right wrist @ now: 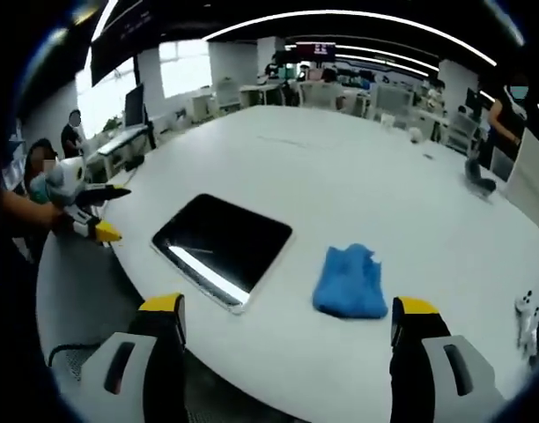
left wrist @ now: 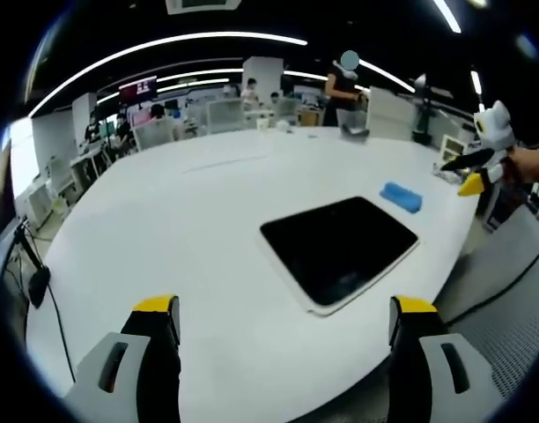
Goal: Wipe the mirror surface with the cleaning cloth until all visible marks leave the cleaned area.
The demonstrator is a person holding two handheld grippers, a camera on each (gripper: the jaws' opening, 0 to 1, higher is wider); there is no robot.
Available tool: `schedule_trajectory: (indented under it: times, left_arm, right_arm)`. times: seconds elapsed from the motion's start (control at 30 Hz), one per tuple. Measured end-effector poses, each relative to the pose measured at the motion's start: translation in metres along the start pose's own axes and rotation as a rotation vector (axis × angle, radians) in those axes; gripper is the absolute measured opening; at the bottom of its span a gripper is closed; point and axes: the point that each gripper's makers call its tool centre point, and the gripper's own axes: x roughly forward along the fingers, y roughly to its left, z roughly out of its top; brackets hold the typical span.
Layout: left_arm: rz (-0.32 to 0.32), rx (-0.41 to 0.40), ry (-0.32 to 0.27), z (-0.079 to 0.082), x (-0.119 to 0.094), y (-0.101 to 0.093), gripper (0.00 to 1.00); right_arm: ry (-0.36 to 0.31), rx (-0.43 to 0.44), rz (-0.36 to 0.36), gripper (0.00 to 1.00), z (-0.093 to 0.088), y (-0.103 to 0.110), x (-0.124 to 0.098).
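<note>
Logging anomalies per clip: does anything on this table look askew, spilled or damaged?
Nothing stands out. The mirror lies flat on the white table, and the blue cleaning cloth sits crumpled beside it, apart from it. Both the left claw and right claw are open and empty.

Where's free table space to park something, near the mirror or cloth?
Bare white table spreads wide beyond the mirror and blue cloth, out to the far edge. The strip between mirror and cloth is bare but narrow. Small clutter sits by the far right edge.
</note>
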Motion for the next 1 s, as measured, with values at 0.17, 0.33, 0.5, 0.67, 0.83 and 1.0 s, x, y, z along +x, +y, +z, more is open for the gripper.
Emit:
schedule_trajectory:
  times: [0.17,0.33,0.5,0.67,0.83,1.0]
  left_arm:
    - [0.013,-0.008,0.010,-0.002,0.000,0.003,0.99]
    - [-0.010,-0.005,0.014,-0.002,0.001,-0.002,0.99]
    - [-0.018,0.007,0.028,-0.004,0.002,-0.003,0.99]
    - [-0.009,0.008,0.013,-0.001,0.001,-0.002,0.99]
    - [-0.010,-0.002,0.012,-0.002,0.001,-0.001,0.99]
    - [-0.012,-0.005,0.017,-0.003,0.002,-0.001,0.99]
  right_arm:
    - [0.025,-0.014,0.012,0.98,0.035,-0.012,-0.009]
    - [0.043,0.006,0.006,0.95,0.058,-0.017,-0.010]
    - [0.079,0.022,0.003,0.95,0.069,-0.029,-0.003]
    - [0.133,0.124,0.002,0.80,0.064,-0.047,0.010]
    - [0.182,0.146,-0.019,0.73,0.050,-0.066,0.025]
    - [0.235,0.196,-0.021,0.65,0.034,-0.069,0.032]
